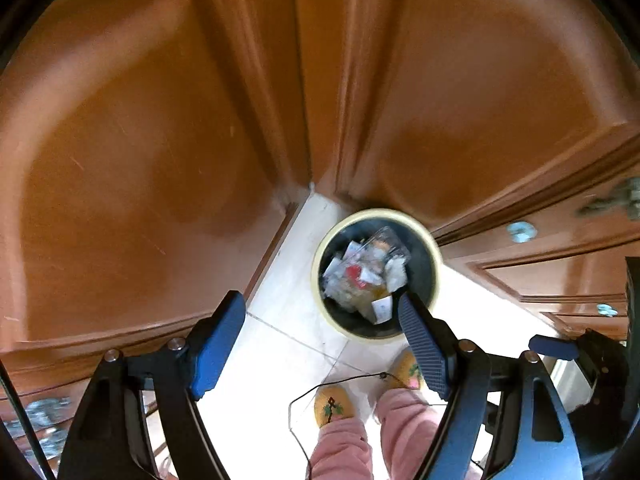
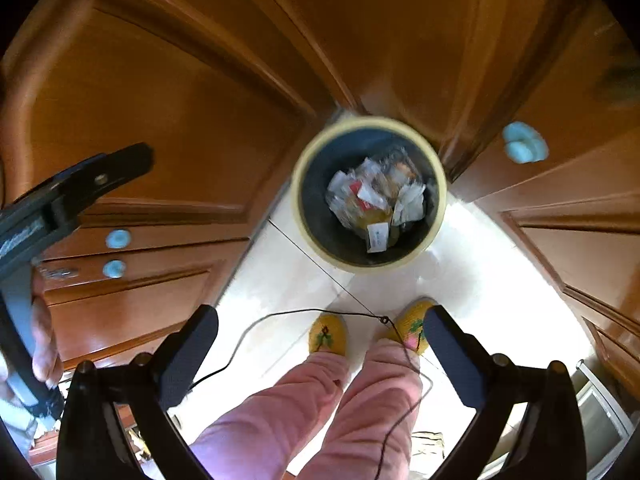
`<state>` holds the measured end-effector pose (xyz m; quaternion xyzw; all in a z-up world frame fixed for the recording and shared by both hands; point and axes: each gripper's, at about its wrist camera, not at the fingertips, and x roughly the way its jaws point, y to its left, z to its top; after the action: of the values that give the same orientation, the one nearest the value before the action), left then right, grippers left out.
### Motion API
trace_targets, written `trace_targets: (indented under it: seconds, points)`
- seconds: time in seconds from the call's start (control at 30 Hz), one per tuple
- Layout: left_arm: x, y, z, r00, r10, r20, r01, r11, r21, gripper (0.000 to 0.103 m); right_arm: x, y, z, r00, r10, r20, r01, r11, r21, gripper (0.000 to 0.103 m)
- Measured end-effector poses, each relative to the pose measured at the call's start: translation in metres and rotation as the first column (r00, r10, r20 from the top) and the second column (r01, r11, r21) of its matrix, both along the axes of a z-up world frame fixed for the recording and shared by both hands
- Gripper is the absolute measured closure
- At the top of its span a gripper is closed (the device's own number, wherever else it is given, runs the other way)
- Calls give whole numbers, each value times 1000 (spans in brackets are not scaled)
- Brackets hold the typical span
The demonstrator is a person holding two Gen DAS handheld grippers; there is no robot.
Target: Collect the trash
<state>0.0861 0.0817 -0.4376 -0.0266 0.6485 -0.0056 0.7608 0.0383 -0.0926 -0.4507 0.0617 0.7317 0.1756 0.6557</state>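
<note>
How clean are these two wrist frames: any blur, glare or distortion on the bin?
Left wrist: trash bin fairly sharp, cabinet doors bowed by the fisheye, knobs at right smeared. Right wrist: bin rim motion-blurred, glare on the floor tiles.

Both wrist cameras look steeply down from above. They share the trash bin and floor.

The left gripper, jaws apart and empty, hangs above a bin of trash.
</note>
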Motion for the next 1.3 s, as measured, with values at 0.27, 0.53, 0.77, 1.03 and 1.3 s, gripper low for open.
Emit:
trace_targets:
  seconds: [0.27,0.53,0.77,1.03,1.3]
  points:
    - [-11,-13,132,982,-114,148,121,992,-36,25,-17,-6,145,977,-86,196,79,996,47,0]
    - [-25,-16,252,936,-168,310,201,976,-79,14,-35,-21,262,918,-159,363,148,987,59,0]
    - [-40,-16,336,906,-143,399,207,971,-121,11,-58,-36,351,828,-189,528,190,980,53,0]
    - [-62,-21,423,852,-115,511,207,970,-129,1,-82,-47,455,659,-237,714,294,955,46,0]
    - [-75,-39,485,785,-123,608,211,975,-75,1,-91,-55,509,588,-245,771,417,908,-30,0]
